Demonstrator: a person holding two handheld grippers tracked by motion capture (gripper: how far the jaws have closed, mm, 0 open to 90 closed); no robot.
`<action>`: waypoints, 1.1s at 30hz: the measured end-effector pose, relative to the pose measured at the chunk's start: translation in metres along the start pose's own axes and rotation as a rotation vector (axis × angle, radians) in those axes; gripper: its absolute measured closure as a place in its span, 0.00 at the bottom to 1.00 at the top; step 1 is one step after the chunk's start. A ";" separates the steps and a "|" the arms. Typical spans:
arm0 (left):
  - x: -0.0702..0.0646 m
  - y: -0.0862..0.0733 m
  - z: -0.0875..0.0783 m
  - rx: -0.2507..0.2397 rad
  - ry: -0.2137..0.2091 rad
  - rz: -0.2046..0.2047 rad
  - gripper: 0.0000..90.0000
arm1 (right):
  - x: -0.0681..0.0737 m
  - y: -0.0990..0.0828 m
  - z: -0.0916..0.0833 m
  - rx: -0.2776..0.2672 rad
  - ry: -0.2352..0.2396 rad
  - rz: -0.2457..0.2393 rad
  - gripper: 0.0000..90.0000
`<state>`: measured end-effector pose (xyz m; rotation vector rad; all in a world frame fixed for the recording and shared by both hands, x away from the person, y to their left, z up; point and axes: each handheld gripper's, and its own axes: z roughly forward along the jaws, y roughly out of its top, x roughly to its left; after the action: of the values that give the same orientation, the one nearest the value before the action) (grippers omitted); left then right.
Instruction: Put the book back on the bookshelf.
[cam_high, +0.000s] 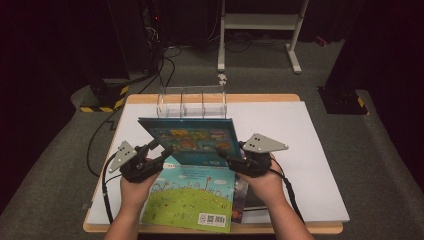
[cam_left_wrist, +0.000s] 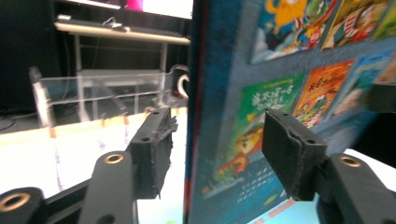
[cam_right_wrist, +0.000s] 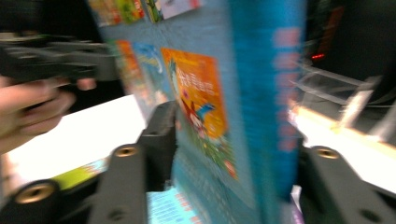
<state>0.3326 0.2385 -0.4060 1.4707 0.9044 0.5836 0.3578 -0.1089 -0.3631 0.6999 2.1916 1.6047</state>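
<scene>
right tongs (cam_high: 231, 161) pinch the blue book (cam_high: 192, 137) mid-frame, left tongs (cam_high: 159, 153) spread loose around its lower-left edge, rack (cam_high: 191, 102) right behind it

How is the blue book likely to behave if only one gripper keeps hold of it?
The blue book looks like a stiff, flat hardcover, so it probably won't flop. It seems thin and raised on edge, so likely to tip. The left gripper straddles it without pressing.
</scene>
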 end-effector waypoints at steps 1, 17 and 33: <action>0.005 -0.001 -0.001 0.015 0.006 -0.015 0.48 | 0.000 0.000 0.001 0.006 0.038 0.015 0.70; 0.025 0.009 -0.026 0.005 0.032 -0.064 0.44 | 0.032 0.004 0.055 0.013 0.007 -0.006 0.92; 0.011 0.026 -0.039 -0.057 -0.041 -0.059 0.31 | 0.063 0.011 0.114 0.034 0.032 -0.029 0.90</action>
<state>0.3128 0.2718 -0.3776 1.3957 0.8895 0.5291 0.3691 0.0196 -0.3866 0.6532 2.2462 1.5782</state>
